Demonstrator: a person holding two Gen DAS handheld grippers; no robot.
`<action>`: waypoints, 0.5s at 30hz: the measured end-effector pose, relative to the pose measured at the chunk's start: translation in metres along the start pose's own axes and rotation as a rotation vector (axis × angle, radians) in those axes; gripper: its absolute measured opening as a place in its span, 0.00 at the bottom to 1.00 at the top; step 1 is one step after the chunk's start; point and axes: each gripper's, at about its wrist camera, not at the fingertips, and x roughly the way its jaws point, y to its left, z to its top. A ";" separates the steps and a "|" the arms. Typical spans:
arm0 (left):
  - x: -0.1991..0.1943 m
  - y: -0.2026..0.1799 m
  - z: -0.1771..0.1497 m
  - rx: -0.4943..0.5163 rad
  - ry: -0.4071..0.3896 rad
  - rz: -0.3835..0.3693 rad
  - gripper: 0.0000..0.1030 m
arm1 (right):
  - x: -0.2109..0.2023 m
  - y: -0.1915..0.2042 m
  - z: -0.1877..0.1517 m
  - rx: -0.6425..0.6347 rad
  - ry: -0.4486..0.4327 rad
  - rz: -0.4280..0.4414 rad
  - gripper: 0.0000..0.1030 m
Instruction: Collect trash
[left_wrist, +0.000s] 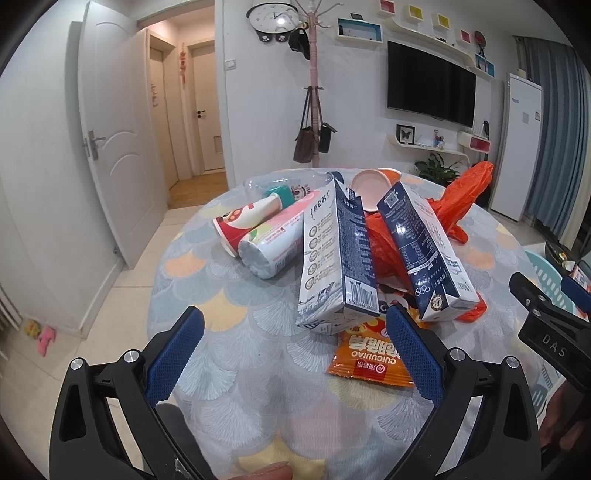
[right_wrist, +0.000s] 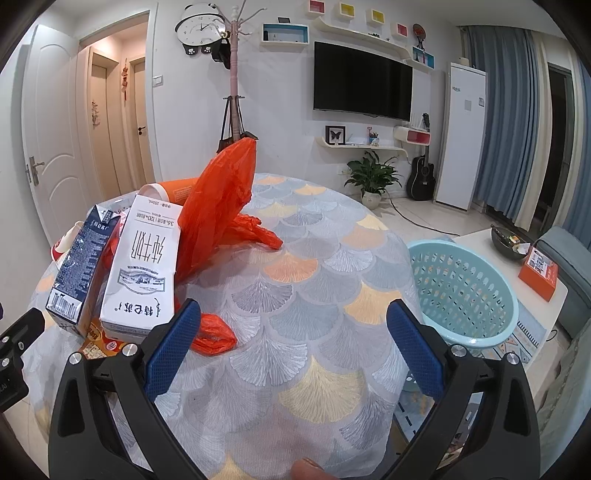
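Note:
Trash lies piled on a round table with a fan-pattern cloth (left_wrist: 236, 332). Two blue-and-white milk cartons (left_wrist: 336, 258) (left_wrist: 424, 254) lean on a crumpled orange plastic bag (left_wrist: 461, 195). An orange snack packet (left_wrist: 373, 354) lies flat in front of them. A red paper cup (left_wrist: 236, 229), a pink-and-white bottle (left_wrist: 273, 240) and a pink lid (left_wrist: 369, 184) lie behind. My left gripper (left_wrist: 295, 332) is open and empty just short of the cartons. My right gripper (right_wrist: 293, 325) is open and empty over bare cloth, right of the white carton (right_wrist: 142, 273) and bag (right_wrist: 218, 206).
A light-blue perforated basket (right_wrist: 461, 291) stands on the floor right of the table. A low white table (right_wrist: 532, 258) with an orange box is beyond it. The right gripper's body (left_wrist: 546, 325) shows at the left wrist view's right edge. A door and hallway lie far left.

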 end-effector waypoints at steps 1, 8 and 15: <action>0.000 -0.001 0.000 0.001 -0.001 -0.001 0.93 | -0.001 0.000 0.001 -0.001 -0.003 0.001 0.94; -0.001 -0.001 0.000 0.002 -0.001 -0.002 0.93 | -0.002 0.003 0.001 -0.007 -0.004 0.004 0.94; 0.001 -0.002 0.001 -0.001 0.013 -0.001 0.93 | 0.000 0.000 0.000 0.004 0.001 0.001 0.94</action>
